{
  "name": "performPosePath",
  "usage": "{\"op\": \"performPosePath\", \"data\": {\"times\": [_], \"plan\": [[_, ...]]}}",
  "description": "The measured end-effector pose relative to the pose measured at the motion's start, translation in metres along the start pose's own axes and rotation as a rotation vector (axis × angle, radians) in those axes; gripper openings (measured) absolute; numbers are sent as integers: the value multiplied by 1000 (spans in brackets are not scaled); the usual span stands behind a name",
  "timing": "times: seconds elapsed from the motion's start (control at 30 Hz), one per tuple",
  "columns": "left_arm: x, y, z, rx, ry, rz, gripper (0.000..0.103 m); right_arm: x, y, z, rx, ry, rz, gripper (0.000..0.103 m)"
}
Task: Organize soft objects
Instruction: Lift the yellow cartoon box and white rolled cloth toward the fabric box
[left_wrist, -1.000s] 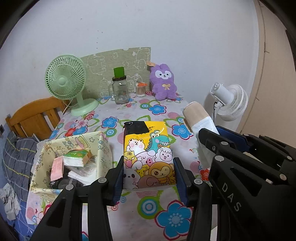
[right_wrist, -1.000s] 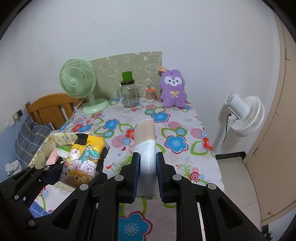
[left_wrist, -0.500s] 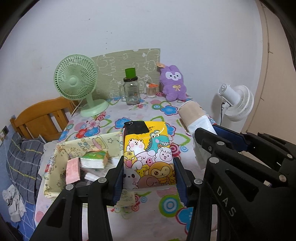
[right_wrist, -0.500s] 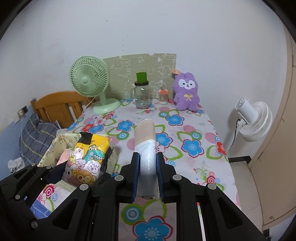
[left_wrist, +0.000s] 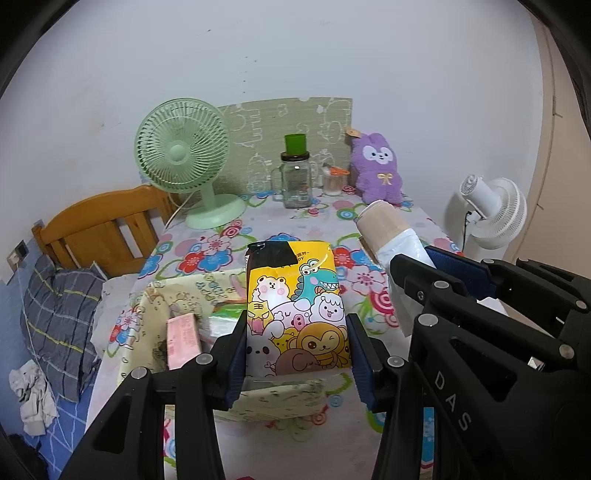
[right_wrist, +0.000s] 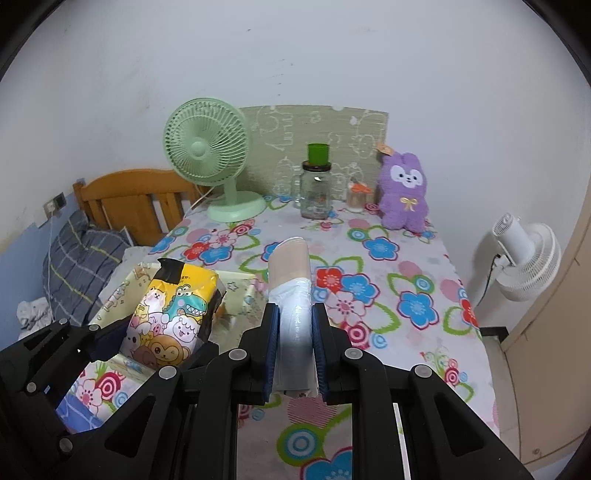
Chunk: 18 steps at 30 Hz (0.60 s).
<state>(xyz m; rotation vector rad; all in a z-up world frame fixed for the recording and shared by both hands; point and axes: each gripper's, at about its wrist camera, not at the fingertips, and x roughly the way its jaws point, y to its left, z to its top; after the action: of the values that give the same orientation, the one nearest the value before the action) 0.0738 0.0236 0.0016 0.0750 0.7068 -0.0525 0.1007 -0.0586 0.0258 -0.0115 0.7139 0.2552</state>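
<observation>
My left gripper (left_wrist: 297, 354) is shut on a yellow cartoon-animal tissue pack (left_wrist: 295, 306), held upright above a pale fabric storage box (left_wrist: 184, 295) on the table's left side. The same tissue pack (right_wrist: 170, 314) shows at lower left in the right wrist view, over the storage box (right_wrist: 236, 284). My right gripper (right_wrist: 294, 350) is shut on a soft beige-and-white roll (right_wrist: 291, 280) that sticks forward over the floral tablecloth. That roll (left_wrist: 388, 229) and the right gripper's black frame fill the right of the left wrist view. A purple plush bunny (right_wrist: 404, 192) sits at the table's back.
Inside the box lie a pink packet (left_wrist: 183, 339) and a green pack (left_wrist: 225, 317). A green desk fan (left_wrist: 184, 162), a glass jar with a green cup (left_wrist: 295, 177) and a small jar stand at the back. A wooden headboard (left_wrist: 99, 229) is left, a white floor fan (left_wrist: 491, 210) right.
Both grippers have shifted left across the table with their loads. The storage box has slid under the tissue pack, from left of it to directly below and behind it.
</observation>
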Motion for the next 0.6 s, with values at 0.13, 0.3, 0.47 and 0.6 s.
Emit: {"op": "performPosePath", "data": {"times": [0.13,0.3,0.47,0.6], "plan": [[4,15,0,-14,2,16,50,9,10,5,-13,8,21,21],[12,32,1,-39,14,36,50,21,27,9,-32,18,56,21],[20,47,-2,-56,29,51,50,32,40,11,-48,33,80,21],[29,59,-4,-67,46,60,50,43,50,13,-62,48,94,21]]}}
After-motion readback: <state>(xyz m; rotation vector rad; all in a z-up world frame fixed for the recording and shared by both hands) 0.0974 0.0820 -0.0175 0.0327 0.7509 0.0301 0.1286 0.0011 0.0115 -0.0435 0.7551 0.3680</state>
